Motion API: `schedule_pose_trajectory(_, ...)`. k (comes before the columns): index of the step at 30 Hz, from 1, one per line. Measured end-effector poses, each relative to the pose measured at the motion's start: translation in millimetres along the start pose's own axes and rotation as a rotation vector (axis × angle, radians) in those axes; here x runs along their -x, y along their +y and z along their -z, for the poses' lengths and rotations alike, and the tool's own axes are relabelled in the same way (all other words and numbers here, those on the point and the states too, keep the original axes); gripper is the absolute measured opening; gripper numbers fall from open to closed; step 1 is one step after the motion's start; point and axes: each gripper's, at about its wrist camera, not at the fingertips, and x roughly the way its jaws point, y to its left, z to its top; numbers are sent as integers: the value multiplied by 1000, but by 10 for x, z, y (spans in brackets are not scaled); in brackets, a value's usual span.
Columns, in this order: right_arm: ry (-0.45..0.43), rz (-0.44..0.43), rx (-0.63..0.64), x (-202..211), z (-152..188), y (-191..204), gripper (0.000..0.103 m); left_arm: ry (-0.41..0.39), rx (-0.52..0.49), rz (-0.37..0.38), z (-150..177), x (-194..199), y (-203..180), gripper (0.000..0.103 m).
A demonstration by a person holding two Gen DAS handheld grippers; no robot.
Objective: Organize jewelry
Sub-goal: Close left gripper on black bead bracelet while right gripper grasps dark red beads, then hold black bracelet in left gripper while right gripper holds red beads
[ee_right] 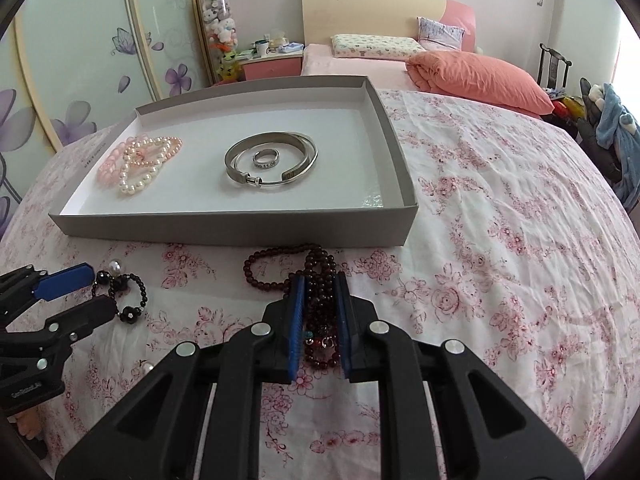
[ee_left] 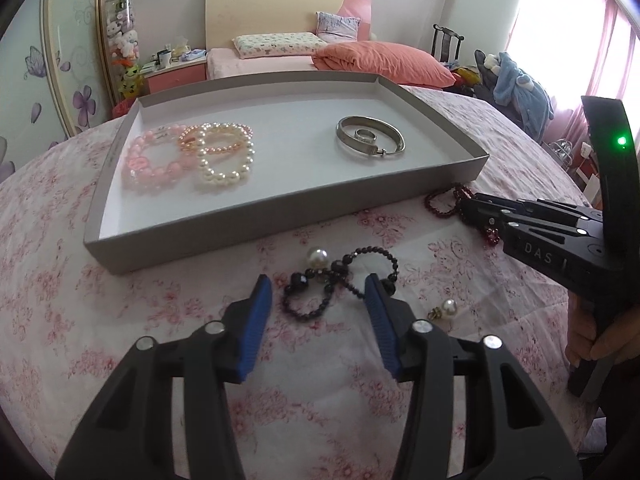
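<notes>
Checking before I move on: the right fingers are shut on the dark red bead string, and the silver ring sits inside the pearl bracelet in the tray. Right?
Not quite. The silver ring lies inside the silver bangle, not the pearl bracelet; the right wrist view shows it. The right fingers are indeed shut on the dark red bead string.

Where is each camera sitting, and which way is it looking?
Left wrist: sits on the left gripper, looking down its blue fingers at the black bead bracelet on the bed; a hand holds the right gripper.
Right wrist: sits on the right gripper, whose pads pinch the dark red beads; the left gripper shows at left.
Both show the grey tray and silver bangle.
</notes>
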Motion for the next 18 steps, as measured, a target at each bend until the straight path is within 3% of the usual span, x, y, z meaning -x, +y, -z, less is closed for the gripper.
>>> schedule_pose_trajectory(5, 0, -6, -4, 1, -1, -3, 16, 10, -43, 18, -27, -43, -35, 12)
schedule_pose_trajectory(12, 0, -7, -4, -2, -4, -1, 16, 10, -106, 4, 100, 55, -50, 11)
schedule_pose_trajectory(18, 0, -6, -4, -2, -4, -4, 16, 6, -83, -47, 169, 148, 165, 11)
